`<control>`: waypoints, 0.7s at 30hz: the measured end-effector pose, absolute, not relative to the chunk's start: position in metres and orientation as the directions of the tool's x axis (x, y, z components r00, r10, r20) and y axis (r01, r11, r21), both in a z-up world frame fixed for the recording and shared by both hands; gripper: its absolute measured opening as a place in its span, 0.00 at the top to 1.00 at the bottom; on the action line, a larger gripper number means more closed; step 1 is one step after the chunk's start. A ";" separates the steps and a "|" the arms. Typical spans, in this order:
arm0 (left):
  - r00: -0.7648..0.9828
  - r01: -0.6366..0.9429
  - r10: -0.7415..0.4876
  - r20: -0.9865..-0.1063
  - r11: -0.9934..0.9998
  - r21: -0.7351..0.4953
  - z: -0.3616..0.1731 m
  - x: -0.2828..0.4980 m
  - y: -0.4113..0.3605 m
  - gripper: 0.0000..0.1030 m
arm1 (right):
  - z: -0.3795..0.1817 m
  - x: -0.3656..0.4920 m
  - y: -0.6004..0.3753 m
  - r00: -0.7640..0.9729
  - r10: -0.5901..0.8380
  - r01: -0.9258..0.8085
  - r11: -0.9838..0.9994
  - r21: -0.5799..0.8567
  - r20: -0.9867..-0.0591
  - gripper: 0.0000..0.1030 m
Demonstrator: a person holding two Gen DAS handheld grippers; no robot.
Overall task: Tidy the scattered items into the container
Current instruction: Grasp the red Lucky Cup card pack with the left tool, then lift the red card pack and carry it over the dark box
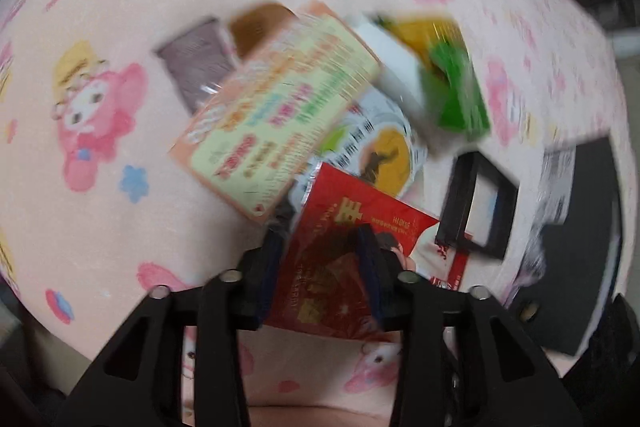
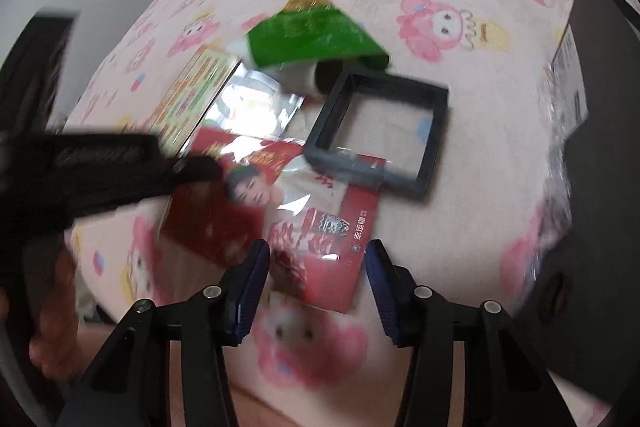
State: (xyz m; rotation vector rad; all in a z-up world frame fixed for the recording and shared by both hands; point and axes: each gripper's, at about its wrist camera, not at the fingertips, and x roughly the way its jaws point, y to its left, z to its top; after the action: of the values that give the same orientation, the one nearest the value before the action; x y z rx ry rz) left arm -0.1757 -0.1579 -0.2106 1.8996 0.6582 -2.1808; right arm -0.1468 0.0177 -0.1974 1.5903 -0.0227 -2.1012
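Observation:
A heap of flat packets lies on a pink cartoon-print cloth (image 1: 100, 187). My left gripper (image 1: 320, 259) is open, its fingers either side of a red packet (image 1: 352, 227) with gold print. A peach and yellow card (image 1: 276, 115), a green and orange packet (image 1: 448, 75) and a black square frame (image 1: 476, 203) lie beyond it. My right gripper (image 2: 316, 267) is open over the other end of the red packet (image 2: 332, 247). The black frame (image 2: 380, 131) and the green packet (image 2: 312, 35) lie beyond it. The left gripper (image 2: 192, 167) reaches in from the left.
A black box (image 1: 580, 247) with clear wrapping stands at the right; it also shows in the right wrist view (image 2: 600, 131). A brown tile (image 1: 196, 63) and a tan tile (image 1: 260, 23) lie behind the card. A silver foil sheet (image 2: 256, 103) lies mid-heap.

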 end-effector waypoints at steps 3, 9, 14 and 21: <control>-0.148 0.393 0.160 -0.976 -0.896 -0.207 -0.213 -0.178 -0.154 0.56 | -0.203 -0.139 0.025 -0.189 -0.383 0.369 -0.881 0.296 -0.904 0.56; -0.115 0.356 0.140 -0.983 -0.918 -0.173 -0.216 -0.178 -0.148 0.48 | -0.209 -0.151 0.023 -0.213 -0.384 0.308 -0.899 0.311 -0.898 0.52; -0.222 0.377 0.121 -0.967 -0.905 -0.199 -0.191 -0.164 -0.159 0.60 | -0.192 -0.139 0.015 -0.255 -0.361 0.358 -0.897 0.259 -0.897 0.60; -0.415 0.315 0.237 -0.878 -0.868 -0.384 -0.149 -0.132 -0.164 0.60 | -0.137 -0.128 0.044 -0.329 -0.399 0.394 -0.882 0.259 -0.856 0.61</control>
State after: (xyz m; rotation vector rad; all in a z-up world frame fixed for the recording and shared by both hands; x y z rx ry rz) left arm -0.1324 -0.1643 -0.1486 1.6712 0.7907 -2.4801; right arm -0.1277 0.0440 -0.1369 1.4364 -0.0062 -2.2272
